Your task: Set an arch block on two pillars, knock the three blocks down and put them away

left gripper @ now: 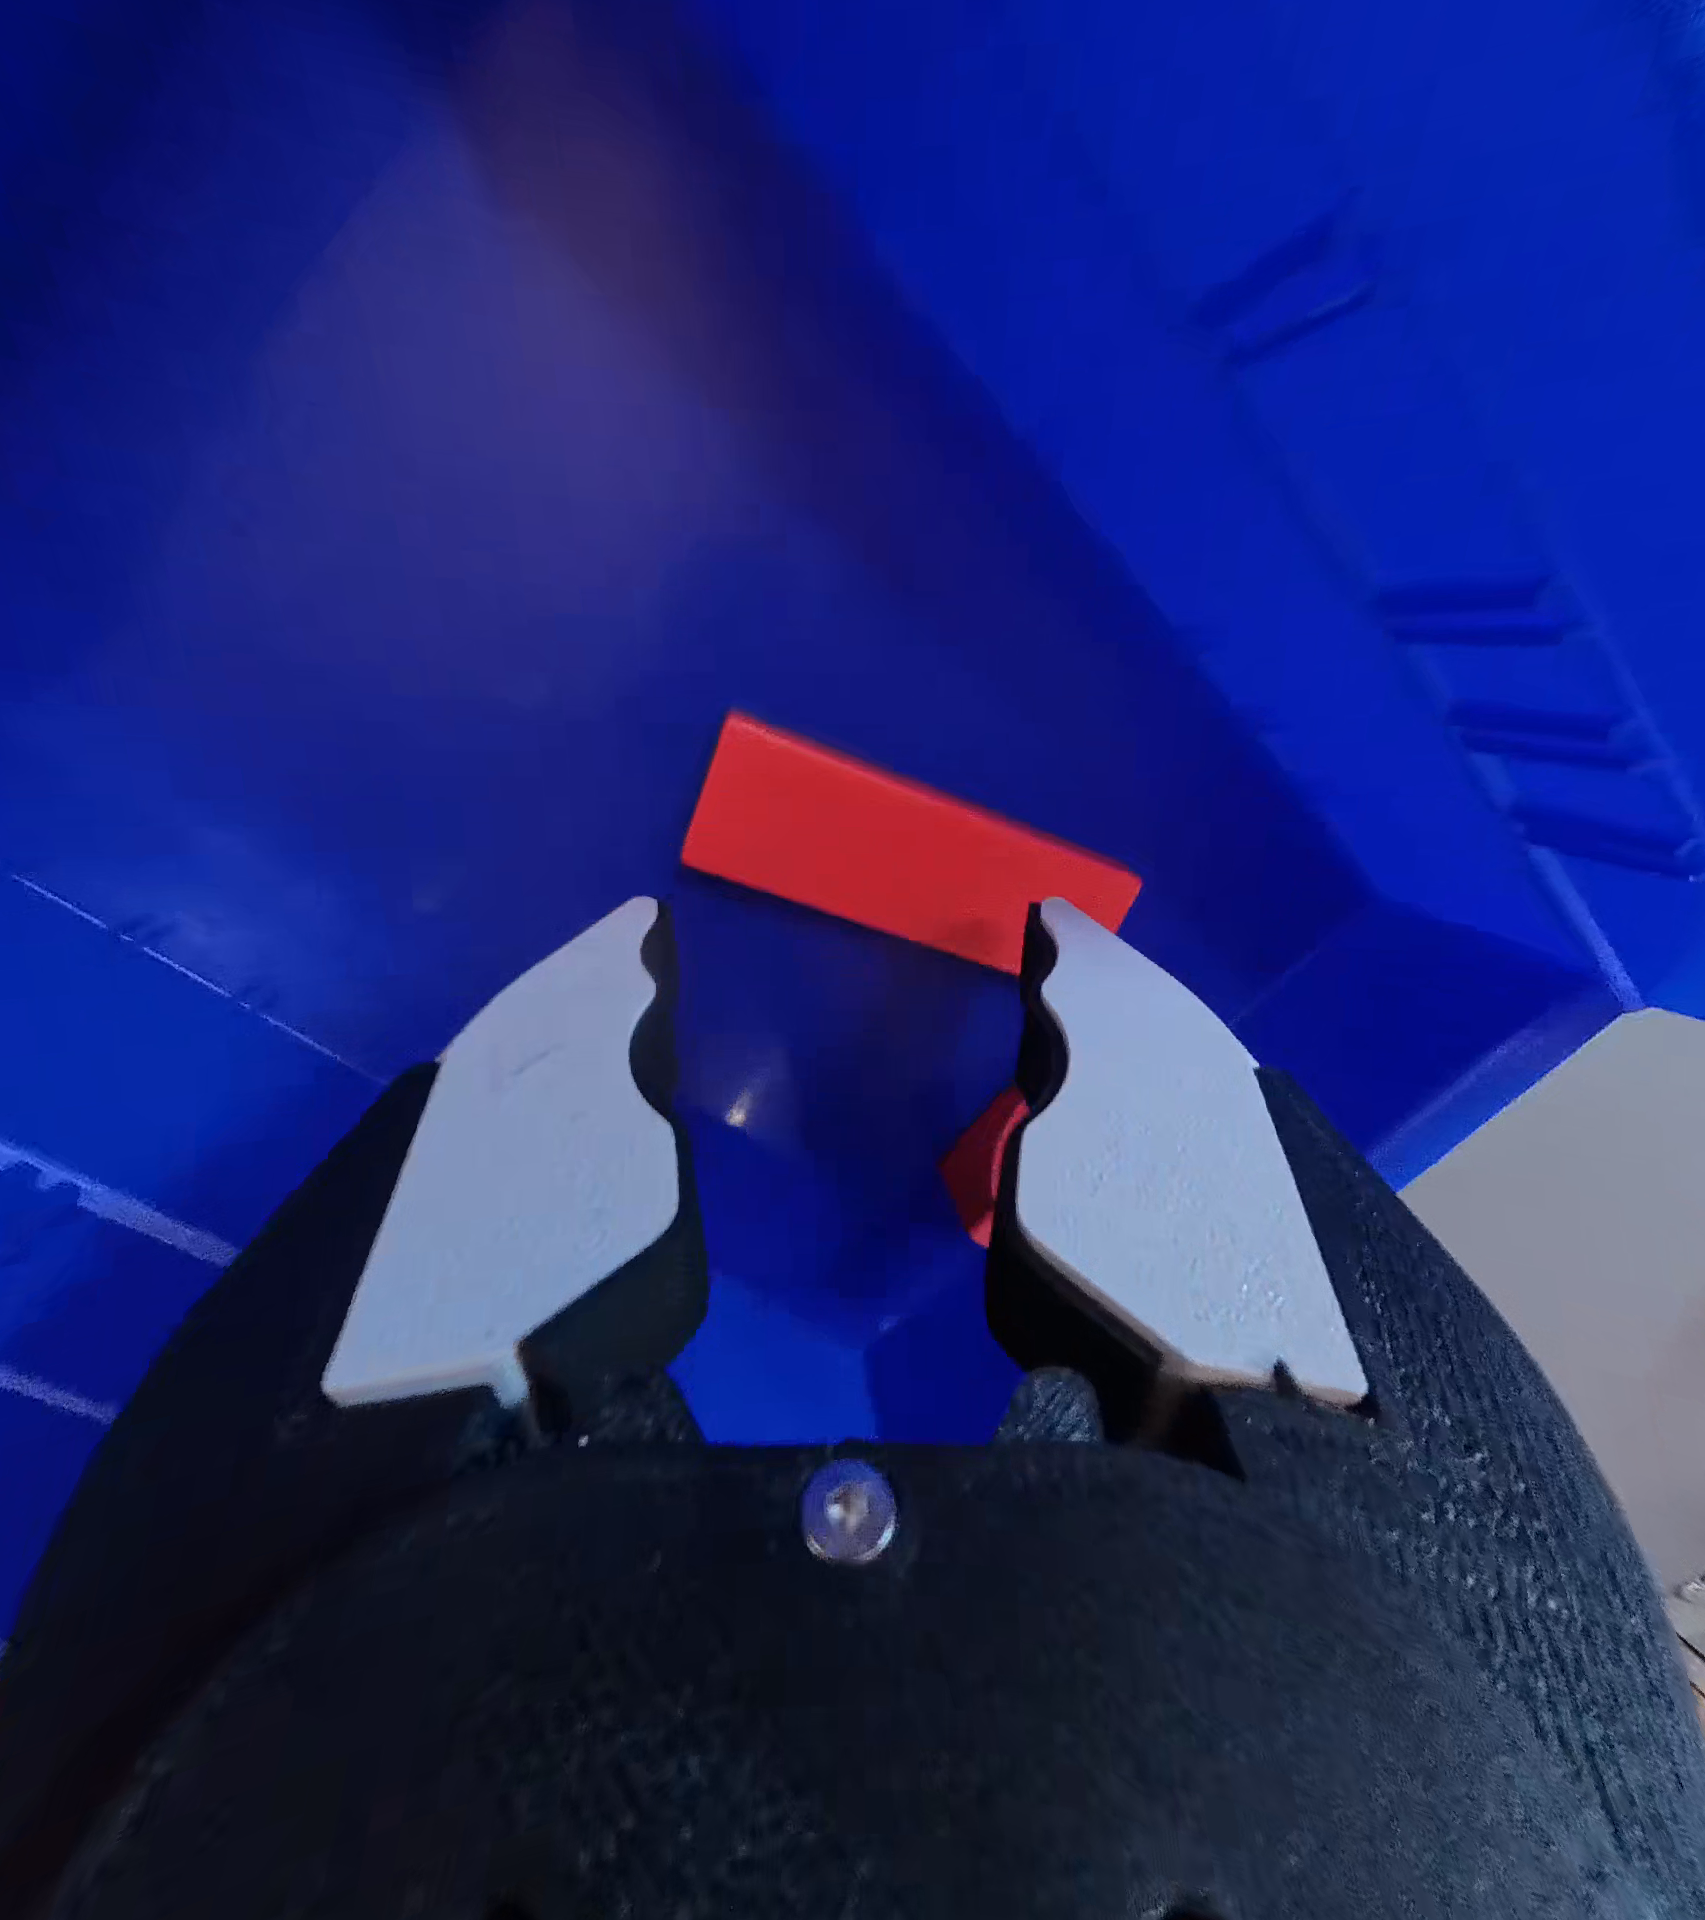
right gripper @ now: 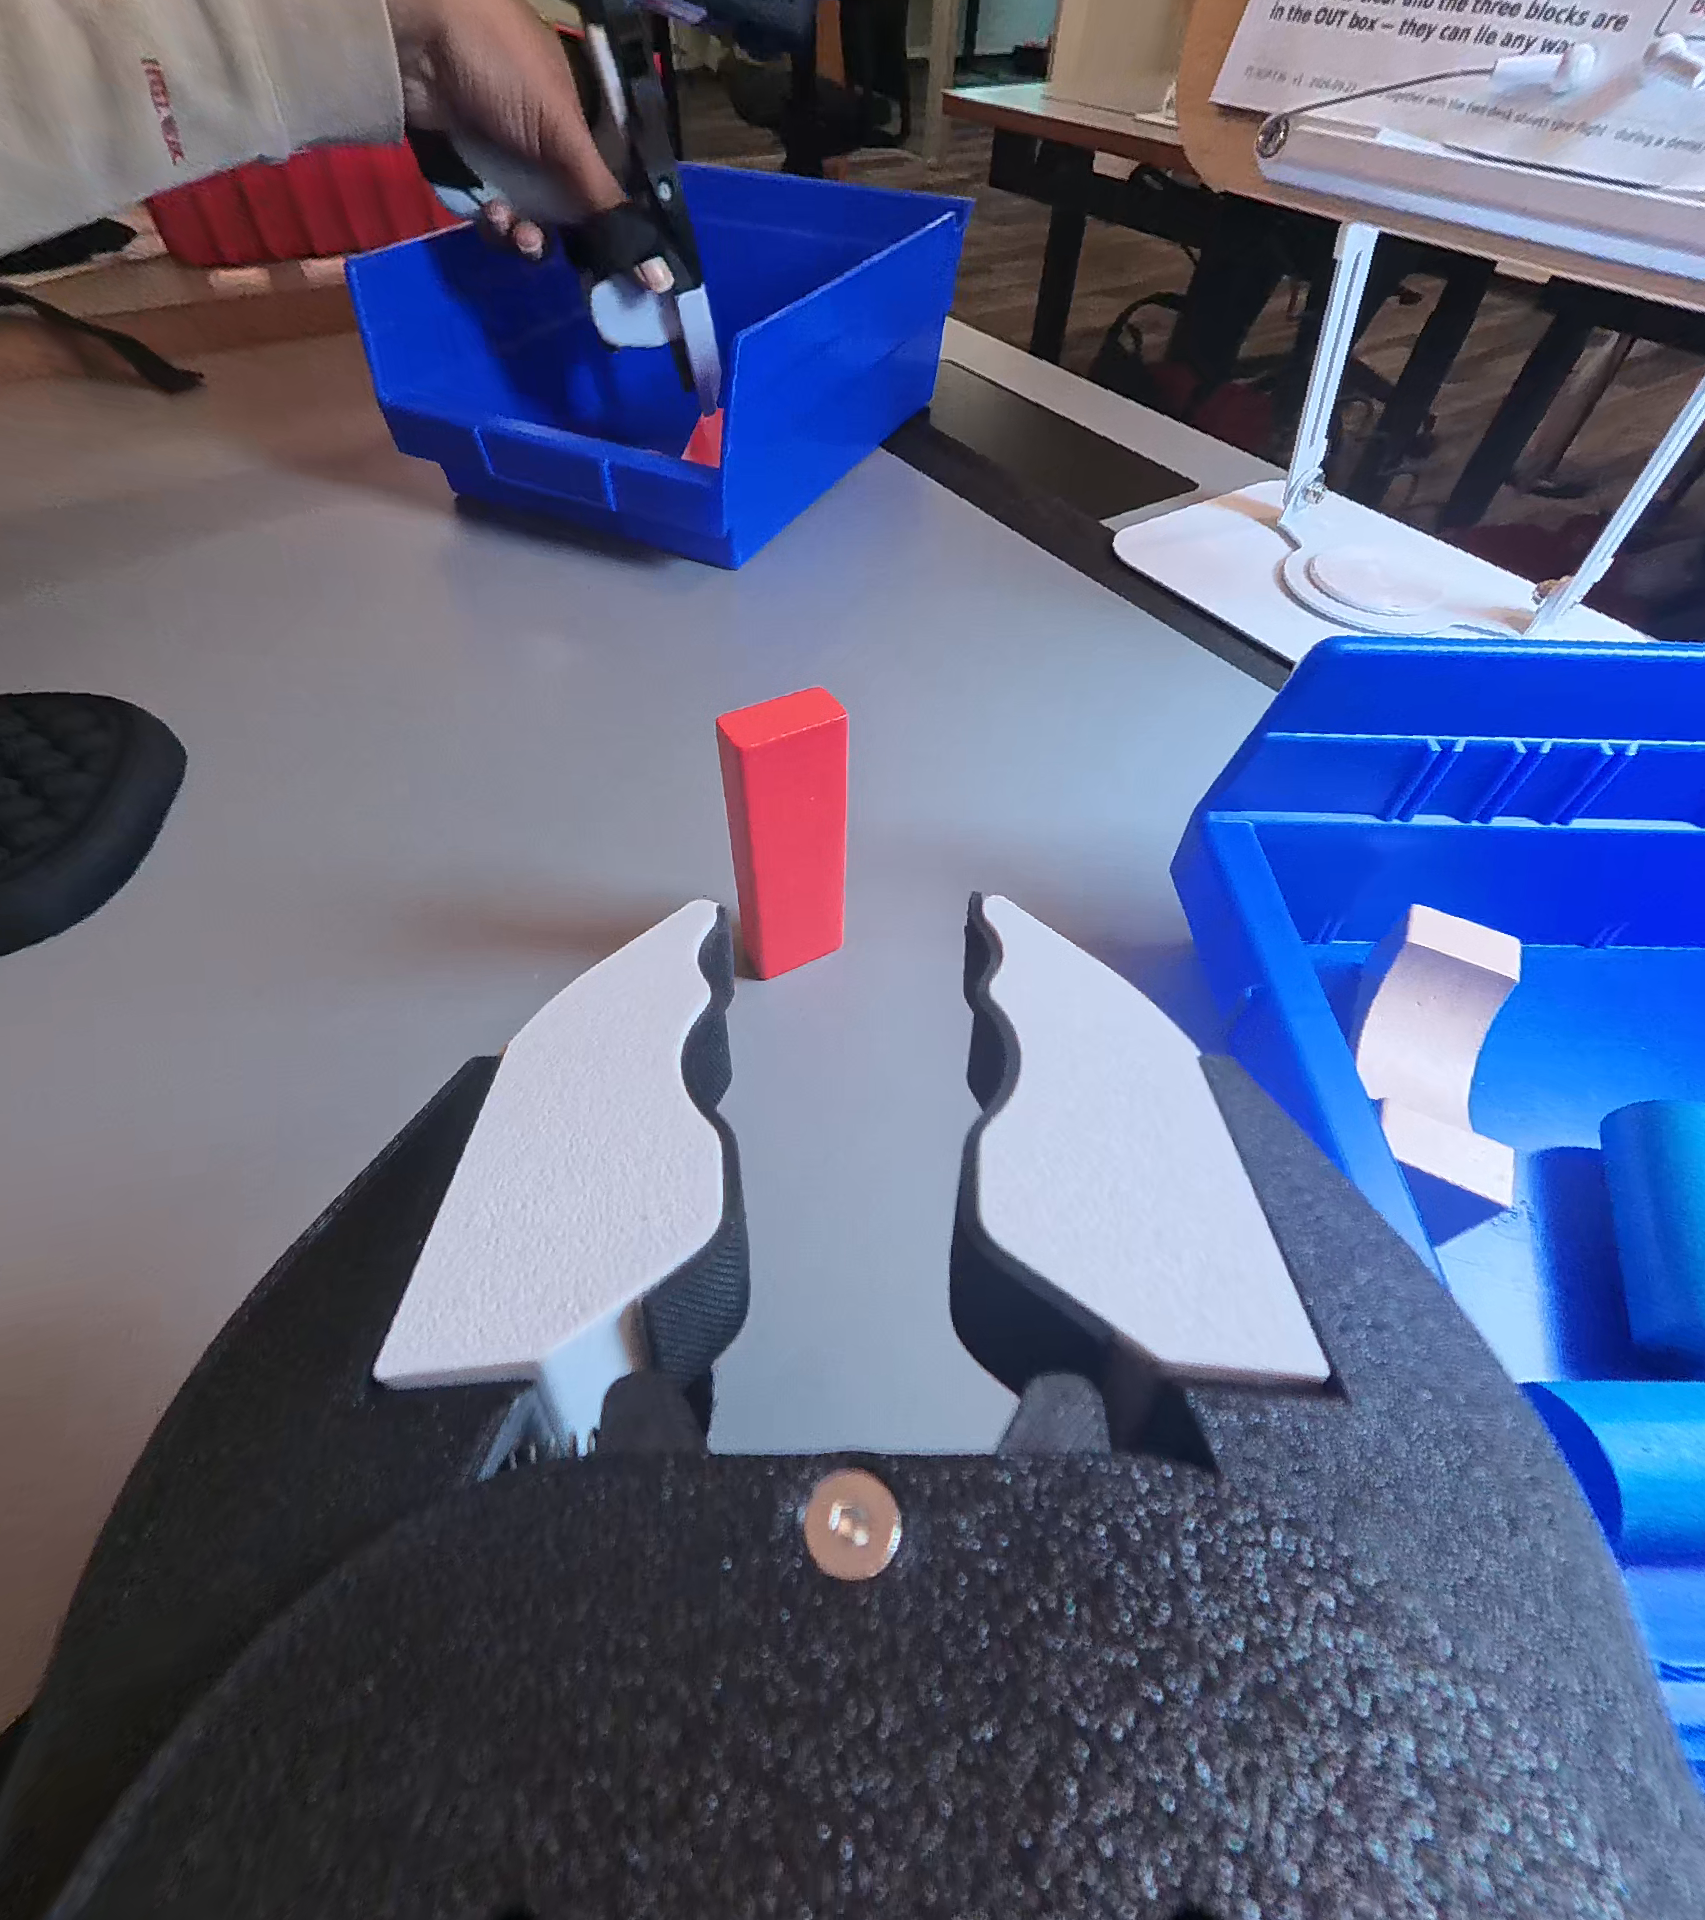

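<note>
The left gripper (left gripper: 843, 914) reaches into the far blue plastic bin (right gripper: 827, 343), jaws apart over a flat red wooden block (left gripper: 889, 842) lying there. The right gripper (right gripper: 848, 909), also spread and empty, faces the upright red rectangular pillar (right gripper: 786, 831) on the grey table (right gripper: 412, 644). The step seems to be fetching the second pillar; next the left jaws must close squarely on it.

So my left gripper (left gripper: 846, 935) and right gripper (right gripper: 846, 930) are basically twins: chunky black body with a rough, grainy printed texture, and one shiny round screw sitting dead centre just behind the jaws. Each finger (right gripper: 578, 1164) has a flat pale grey plate on top with a wavy, scalloped inner edge, and black ribbed padding lining the inside. From the right wrist view you can spot my hand (right gripper: 515, 114) wearing a black fingerless glove, plus a cream sleeve (right gripper: 131, 114) with a small red marking on it.
</note>
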`<state>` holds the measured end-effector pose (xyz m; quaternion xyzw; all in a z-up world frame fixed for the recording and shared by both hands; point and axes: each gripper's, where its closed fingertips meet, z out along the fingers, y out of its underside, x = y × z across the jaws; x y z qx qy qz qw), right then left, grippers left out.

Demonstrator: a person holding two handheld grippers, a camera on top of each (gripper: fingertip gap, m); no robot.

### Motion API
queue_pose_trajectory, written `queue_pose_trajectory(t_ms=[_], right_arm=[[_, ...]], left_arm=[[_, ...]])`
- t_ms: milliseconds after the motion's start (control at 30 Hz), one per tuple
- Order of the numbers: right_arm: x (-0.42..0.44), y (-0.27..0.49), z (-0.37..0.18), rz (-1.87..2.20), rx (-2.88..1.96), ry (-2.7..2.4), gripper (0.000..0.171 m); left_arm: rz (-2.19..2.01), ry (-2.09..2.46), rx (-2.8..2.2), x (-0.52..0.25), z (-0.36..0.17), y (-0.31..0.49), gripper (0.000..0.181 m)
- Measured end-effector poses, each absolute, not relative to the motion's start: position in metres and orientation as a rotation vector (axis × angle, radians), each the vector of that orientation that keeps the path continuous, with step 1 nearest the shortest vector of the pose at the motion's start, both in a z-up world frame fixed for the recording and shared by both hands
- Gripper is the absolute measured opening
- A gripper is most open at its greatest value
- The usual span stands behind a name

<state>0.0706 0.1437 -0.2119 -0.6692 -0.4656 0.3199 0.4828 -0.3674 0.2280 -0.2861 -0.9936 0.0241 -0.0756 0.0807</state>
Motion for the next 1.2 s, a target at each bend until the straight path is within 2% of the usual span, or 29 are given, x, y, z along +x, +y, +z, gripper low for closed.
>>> queue_pose_trajectory(t_ms=[167,267,467,700,800,933,1067,1200], right_arm=[[0.069,0.141,-0.214,0.769,-1.631,-1.153,0.043],[0.070,0.143,-0.214,0.762,-1.635,-1.149,0.042],[0.072,0.146,-0.217,0.760,-1.654,-1.140,0.041],[0.070,0.143,-0.220,0.728,-1.648,-1.167,0.040],[0.071,0.144,-0.216,0.740,-1.639,-1.148,0.040],[0.069,0.142,-0.208,0.793,-1.606,-1.119,0.041],[0.063,0.134,-0.198,0.836,-1.544,-1.117,0.041],[0.042,0.108,-0.182,0.931,-1.464,-1.151,0.042]], left_arm=[[-0.385,0.005,-2.911,-0.349,-0.300,0.236,0.067],[-0.441,-0.012,-2.819,-0.337,-0.303,0.258,0.060],[-0.156,0.208,-2.866,-0.336,-0.311,0.276,0.044],[0.108,0.530,-2.769,-0.335,-0.304,0.283,0.038],[0.032,0.567,-2.619,-0.334,-0.274,0.284,0.036],[-0.106,0.656,-2.320,-0.311,-0.206,0.269,0.033],[-0.301,0.804,-2.001,-0.250,-0.145,0.222,0.033],[-0.525,0.983,-1.726,-0.163,-0.113,0.150,0.032]])
